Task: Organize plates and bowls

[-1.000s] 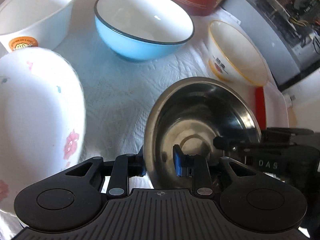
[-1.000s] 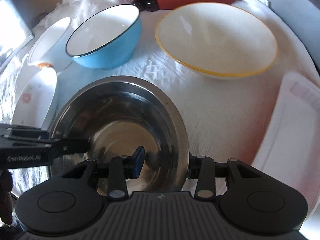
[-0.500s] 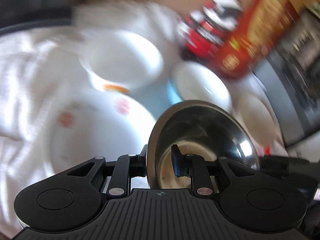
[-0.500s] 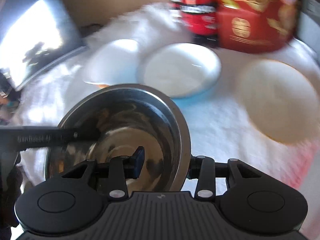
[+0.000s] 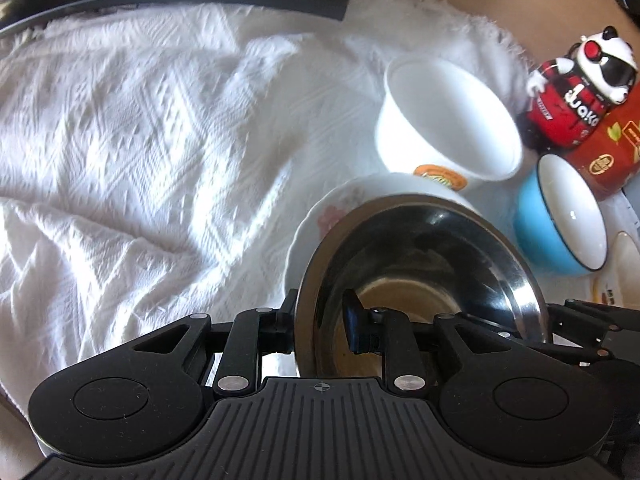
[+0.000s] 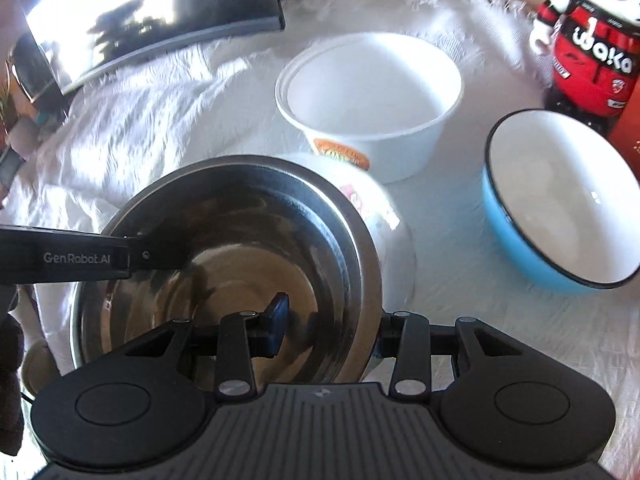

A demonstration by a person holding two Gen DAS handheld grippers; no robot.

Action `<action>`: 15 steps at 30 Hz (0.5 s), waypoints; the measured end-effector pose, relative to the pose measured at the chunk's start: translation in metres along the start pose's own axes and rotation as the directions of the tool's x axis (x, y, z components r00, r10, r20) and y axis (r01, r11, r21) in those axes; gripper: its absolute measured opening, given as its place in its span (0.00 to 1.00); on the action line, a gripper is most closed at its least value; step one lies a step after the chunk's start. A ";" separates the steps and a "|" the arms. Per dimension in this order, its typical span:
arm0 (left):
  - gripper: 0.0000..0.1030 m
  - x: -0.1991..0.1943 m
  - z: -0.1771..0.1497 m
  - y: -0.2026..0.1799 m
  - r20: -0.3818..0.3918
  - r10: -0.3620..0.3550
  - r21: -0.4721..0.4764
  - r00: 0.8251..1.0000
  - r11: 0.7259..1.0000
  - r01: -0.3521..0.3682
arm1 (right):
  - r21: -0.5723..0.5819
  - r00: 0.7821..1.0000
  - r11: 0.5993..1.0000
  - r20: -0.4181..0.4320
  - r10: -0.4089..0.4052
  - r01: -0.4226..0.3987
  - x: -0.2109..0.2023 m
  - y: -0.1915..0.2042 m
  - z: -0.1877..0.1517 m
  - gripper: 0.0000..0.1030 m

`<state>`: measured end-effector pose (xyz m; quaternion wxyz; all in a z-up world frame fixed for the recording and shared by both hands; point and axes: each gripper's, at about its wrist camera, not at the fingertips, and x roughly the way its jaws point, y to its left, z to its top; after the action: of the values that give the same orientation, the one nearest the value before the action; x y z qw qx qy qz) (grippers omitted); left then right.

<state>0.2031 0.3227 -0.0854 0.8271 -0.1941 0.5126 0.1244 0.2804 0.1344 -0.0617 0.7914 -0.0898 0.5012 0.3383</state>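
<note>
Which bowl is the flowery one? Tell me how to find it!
Start at the white cloth that covers the table. Find the shiny metal bowl that both grippers hold up by its rim. The flowery bowl peeks out right under and behind it, in front of the plain white bowl with the orange sticker. It alone has pink flowers painted on its white side.

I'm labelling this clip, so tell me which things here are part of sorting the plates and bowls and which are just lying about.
Part of the job:
- steel bowl, gripped by left gripper and right gripper
- floral bowl
- white bowl
- blue bowl

Just lying about:
- toy figure
- red box
- white cloth
</note>
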 end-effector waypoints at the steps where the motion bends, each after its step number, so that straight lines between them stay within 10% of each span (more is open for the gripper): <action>1: 0.22 0.001 0.000 0.001 0.003 -0.007 -0.001 1.000 1.000 0.007 | 0.000 1.000 1.000 -0.002 -0.009 0.009 0.002 0.000 0.001 0.38; 15: 0.22 -0.011 0.006 0.015 0.084 -0.011 -0.013 0.996 1.000 0.012 | -0.006 0.994 0.998 0.091 -0.065 0.066 -0.015 -0.008 0.004 0.39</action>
<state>0.1969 0.3389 -0.0757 0.8472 -0.1971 0.4757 0.1310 0.2848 0.1235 -0.0484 0.8236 -0.0945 0.4600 0.3181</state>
